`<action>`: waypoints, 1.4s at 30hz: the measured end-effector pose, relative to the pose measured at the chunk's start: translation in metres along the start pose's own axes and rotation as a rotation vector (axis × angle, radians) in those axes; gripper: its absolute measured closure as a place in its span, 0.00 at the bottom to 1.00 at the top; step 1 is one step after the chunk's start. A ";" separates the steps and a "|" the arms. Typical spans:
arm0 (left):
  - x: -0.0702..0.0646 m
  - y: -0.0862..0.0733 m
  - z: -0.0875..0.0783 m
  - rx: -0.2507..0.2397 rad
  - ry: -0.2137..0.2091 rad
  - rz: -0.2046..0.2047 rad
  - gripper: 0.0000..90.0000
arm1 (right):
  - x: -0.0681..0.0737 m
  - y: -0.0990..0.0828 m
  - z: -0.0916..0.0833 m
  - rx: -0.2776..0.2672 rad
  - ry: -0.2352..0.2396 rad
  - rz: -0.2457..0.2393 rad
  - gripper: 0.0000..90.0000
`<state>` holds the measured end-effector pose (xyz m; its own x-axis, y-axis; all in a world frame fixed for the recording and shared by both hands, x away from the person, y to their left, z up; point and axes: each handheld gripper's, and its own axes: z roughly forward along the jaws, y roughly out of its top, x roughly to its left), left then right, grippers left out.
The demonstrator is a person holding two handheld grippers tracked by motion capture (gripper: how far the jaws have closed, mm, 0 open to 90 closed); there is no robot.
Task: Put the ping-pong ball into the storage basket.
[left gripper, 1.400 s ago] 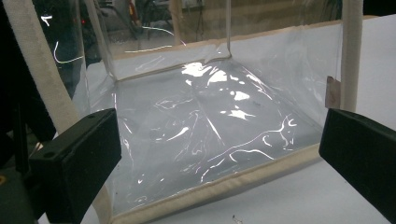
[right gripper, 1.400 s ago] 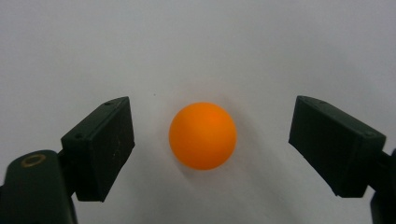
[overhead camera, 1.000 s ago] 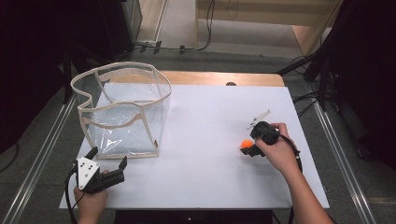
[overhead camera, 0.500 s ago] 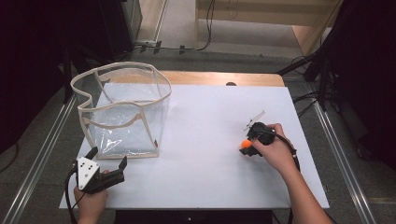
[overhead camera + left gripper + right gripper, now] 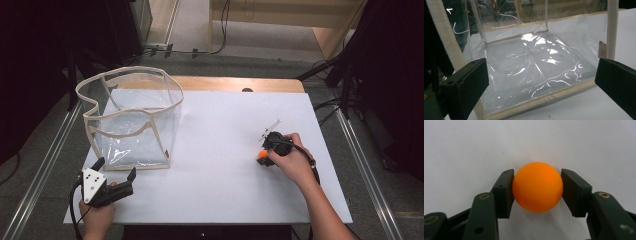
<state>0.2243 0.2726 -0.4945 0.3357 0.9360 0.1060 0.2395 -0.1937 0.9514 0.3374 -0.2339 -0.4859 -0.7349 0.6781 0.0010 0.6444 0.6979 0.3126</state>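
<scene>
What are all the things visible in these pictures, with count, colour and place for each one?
round orange ball: one, orange, right part of the table, between the jaws of the right tool, both pads pressing on it.
clear plastic bag with beige cloth edging: one, transparent with beige trim, standing open at the back left of the table.
flat white table top: one, white, under everything; a strip of wood shows at its far edge.
left tool: one, black with a grey three-cornered plate, front left corner of the table, jaws open toward the bag, holding nothing.
right tool: one, black, right part of the table; its jaws have just been closing onto the ball.
person's hands: two, one on each tool, coming in from the near edge.
</scene>
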 end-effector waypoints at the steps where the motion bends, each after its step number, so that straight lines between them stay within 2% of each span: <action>1: 0.000 0.000 0.000 0.000 0.000 0.000 0.00 | 0.000 0.000 0.000 0.000 0.000 0.000 0.52; 16: 0.000 0.000 0.000 0.001 0.000 0.001 0.00 | -0.001 0.008 -0.010 -0.024 0.009 -0.002 0.52; 42: 0.000 0.000 0.000 0.000 -0.001 0.001 0.00 | 0.004 0.028 -0.014 -0.039 0.046 -0.033 0.52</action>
<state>0.2244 0.2728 -0.4944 0.3366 0.9356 0.1063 0.2389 -0.1941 0.9515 0.3491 -0.2146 -0.4641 -0.7648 0.6435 0.0332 0.6120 0.7093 0.3500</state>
